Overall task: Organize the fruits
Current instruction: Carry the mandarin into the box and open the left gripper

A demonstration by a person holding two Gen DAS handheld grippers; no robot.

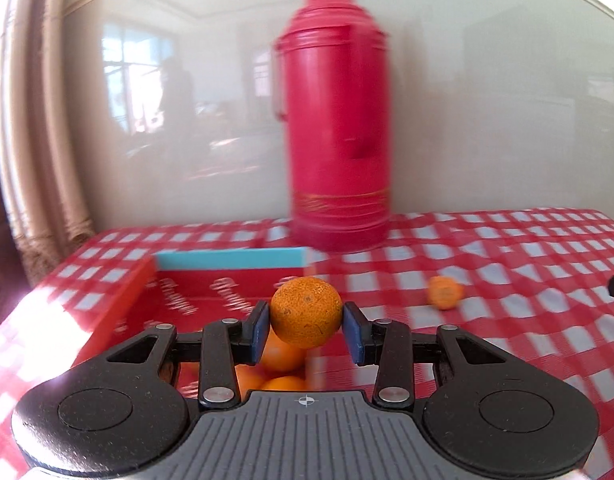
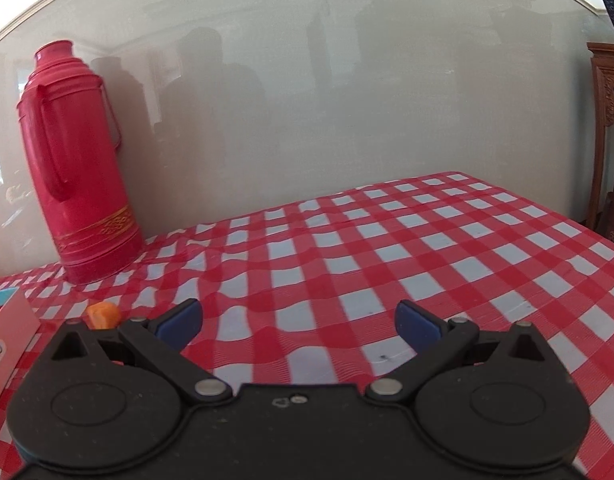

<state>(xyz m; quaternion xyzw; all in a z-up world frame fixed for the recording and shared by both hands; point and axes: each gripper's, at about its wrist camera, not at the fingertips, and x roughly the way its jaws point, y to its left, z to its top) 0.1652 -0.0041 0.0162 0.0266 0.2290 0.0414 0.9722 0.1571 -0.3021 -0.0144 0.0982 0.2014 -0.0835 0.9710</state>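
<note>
Pinching an orange (image 1: 306,311) between its blue pads (image 1: 260,332), the left gripper (image 1: 307,330) holds the fruit above the near end of a red box (image 1: 119,312). Just under the held orange, at least three more oranges (image 1: 281,354) already lie in the box, so a good part of the sorting looks done. The held one seems ready to join them; it has not been let go yet.

The right gripper (image 2: 298,322) is spread wide with nothing between its pads, poised over the checked cloth of the surface (image 2: 387,240).

Further out, one orange (image 1: 445,292) sits alone on the cloth, to the right of the box and well apart from it; the right wrist view shows it partly hidden behind that gripper's left finger. It looks like the only fruit left to collect, though parts of the surface lie out of view.

At the back, a red flask (image 1: 339,120) stands against the wall, no part of the job.
</note>
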